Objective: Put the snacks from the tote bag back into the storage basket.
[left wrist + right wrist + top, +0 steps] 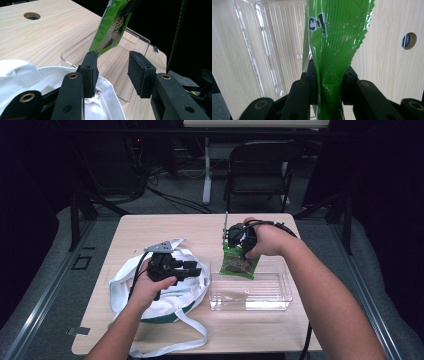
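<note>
My right gripper (pixel 235 239) is shut on the top of a green snack packet (pixel 240 263), which hangs over the far left part of a clear plastic container (pixel 250 297). In the right gripper view the crinkled packet (pixel 334 37) is pinched between the gripper's (pixel 328 85) pads, with the container (pixel 262 37) behind it. My left gripper (pixel 196 270) rests over a white cloth bag (pixel 125 290), pointing at the container. In the left gripper view this gripper (pixel 115 71) stands open; one jaw sits against the bag's (pixel 20 72) rim, and the packet (pixel 110 27) hangs beyond over the container (pixel 75 47).
The wooden table (pixel 165 227) has a round cable hole (pixel 32 16) at its far side. A bag strap (pixel 175 345) loops near the front edge. A black chair (pixel 262 167) stands behind the table.
</note>
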`<move>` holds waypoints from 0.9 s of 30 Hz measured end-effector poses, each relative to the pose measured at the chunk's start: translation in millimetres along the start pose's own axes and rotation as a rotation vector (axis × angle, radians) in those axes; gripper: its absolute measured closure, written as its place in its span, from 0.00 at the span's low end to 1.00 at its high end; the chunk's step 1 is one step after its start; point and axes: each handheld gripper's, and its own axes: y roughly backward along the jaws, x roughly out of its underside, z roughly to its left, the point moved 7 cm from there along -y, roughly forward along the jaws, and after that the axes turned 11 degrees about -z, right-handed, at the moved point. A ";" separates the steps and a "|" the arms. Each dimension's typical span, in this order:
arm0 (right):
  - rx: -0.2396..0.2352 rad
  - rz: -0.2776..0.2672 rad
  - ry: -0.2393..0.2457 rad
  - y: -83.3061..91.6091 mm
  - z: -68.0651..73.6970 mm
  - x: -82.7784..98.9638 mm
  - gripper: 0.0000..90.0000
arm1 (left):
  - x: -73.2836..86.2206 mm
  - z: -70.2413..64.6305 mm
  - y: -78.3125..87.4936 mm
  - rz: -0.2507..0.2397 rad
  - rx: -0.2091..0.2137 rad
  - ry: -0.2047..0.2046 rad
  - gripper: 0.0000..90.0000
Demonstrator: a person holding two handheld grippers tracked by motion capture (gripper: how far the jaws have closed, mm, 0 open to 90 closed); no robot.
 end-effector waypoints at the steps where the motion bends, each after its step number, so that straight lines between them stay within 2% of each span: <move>1: -0.001 0.000 0.005 -0.4 -0.4 -0.6 0.82 | 0.2 0.3 0.1 -0.001 -0.001 0.003 0.66; 5: -0.002 -0.006 0.018 -3.5 -0.7 -3.0 0.82 | 1.9 2.0 -0.7 0.003 -0.002 0.009 0.66; 14: 0.014 0.027 0.083 -12.3 -0.1 -6.1 0.82 | 4.0 3.6 -1.5 0.012 -0.007 0.013 0.67; 18: 0.010 0.004 0.077 -20.8 1.6 -6.6 0.82 | 4.3 4.0 -1.0 0.017 -0.009 0.011 0.67; 21: 0.023 0.022 0.098 -28.2 1.9 -4.6 0.82 | 4.4 4.6 -0.9 0.014 -0.010 0.016 0.68; 27: 0.026 0.017 0.100 -41.5 0.5 -4.2 0.82 | 4.9 6.8 0.2 0.014 -0.010 0.022 0.68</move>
